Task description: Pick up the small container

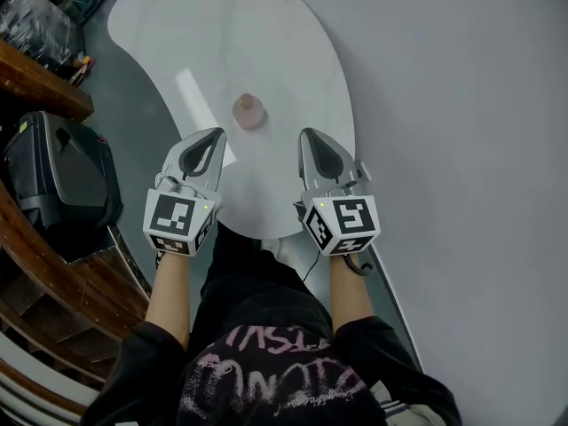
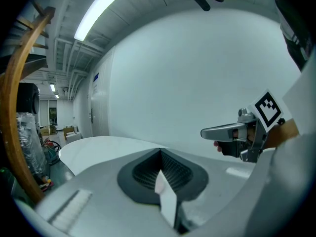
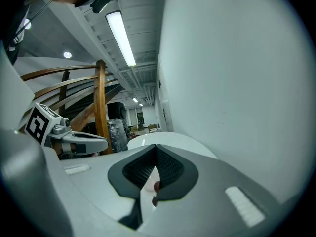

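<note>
A small pinkish, see-through container [image 1: 249,111] stands upright on the white curved table [image 1: 266,25], a little ahead of both grippers and between them. My left gripper [image 1: 216,135] hovers over the table's near part, its jaws shut and empty, just left of and short of the container. My right gripper [image 1: 307,135] is level with it on the right, also shut with nothing held. In the right gripper view a pinkish bit of the container [image 3: 156,186] shows through the slit under the shut jaws. The container does not show in the left gripper view.
A black case [image 1: 62,171] sits on the floor to the left, beside curved wooden rails [image 1: 53,273]. Cables and wrapped clutter [image 1: 40,16] lie at the far left. A plain grey wall [image 1: 470,105] runs along the table's right side.
</note>
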